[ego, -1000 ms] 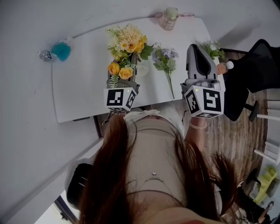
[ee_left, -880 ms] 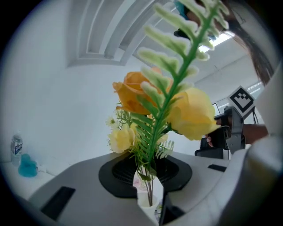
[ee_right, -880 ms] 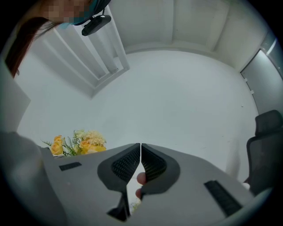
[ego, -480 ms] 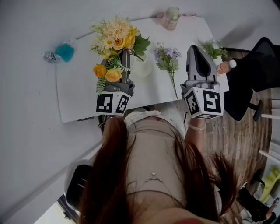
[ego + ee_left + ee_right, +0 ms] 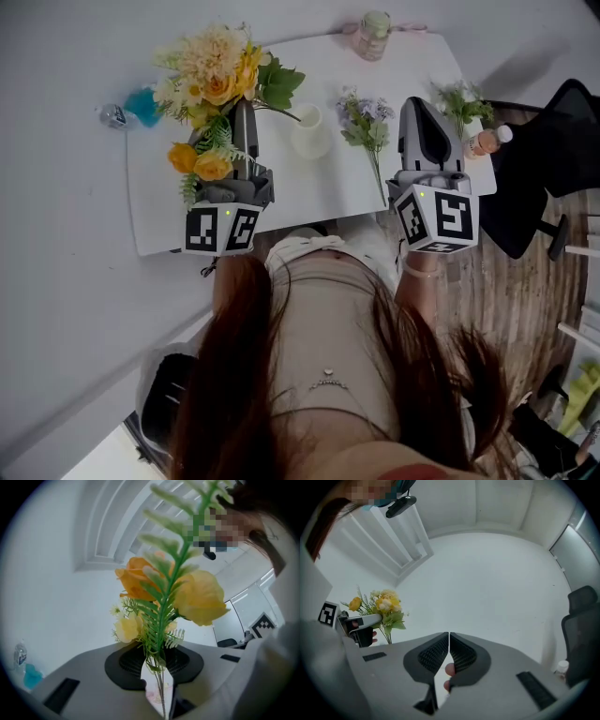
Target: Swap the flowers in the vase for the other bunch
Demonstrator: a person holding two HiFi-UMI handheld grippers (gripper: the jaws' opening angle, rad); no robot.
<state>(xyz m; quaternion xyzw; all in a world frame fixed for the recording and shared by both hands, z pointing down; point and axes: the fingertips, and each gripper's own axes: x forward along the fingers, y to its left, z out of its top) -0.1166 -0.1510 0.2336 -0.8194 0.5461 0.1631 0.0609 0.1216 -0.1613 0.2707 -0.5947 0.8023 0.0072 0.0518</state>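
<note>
Midway through the swap, by the look of it: old bunch out, new one not yet touched.

Holds the yellow bunch (image 5: 214, 80) by its thin stems in the left tongs (image 5: 245, 127), jaws drawn to a narrow gap and pressed on those stems, with blooms and a fern sprig standing up past the tips. Has the bunch clear of the vase (image 5: 310, 131), raised and off to its left, above the left part of the white surface (image 5: 309, 192). Holds the right tongs (image 5: 425, 108) fully closed, pads together, gripping nothing, over the right end of the surface beside the purple bunch (image 5: 367, 127).

Farther out, leaves the vase upright and empty near the middle of the surface, and the purple bunch lying flat just to its right, stem toward the near edge. Beyond these, takes in a small jar (image 5: 374, 36) at the far edge, a green sprig (image 5: 457, 98) and a bottle (image 5: 487, 141) at the right end, and a teal object (image 5: 142, 105) past the far left corner.

Calls next, as a judgement, for laying the yellow bunch on a bare patch at the left, well apart from the vase, and spreading the left tongs. Then needs the right tongs opened, lowered over the purple stem, closed low on it, tipped upright and fed stem-first into the vase mouth. Risks toppling the vase if the stem goes in askew.
</note>
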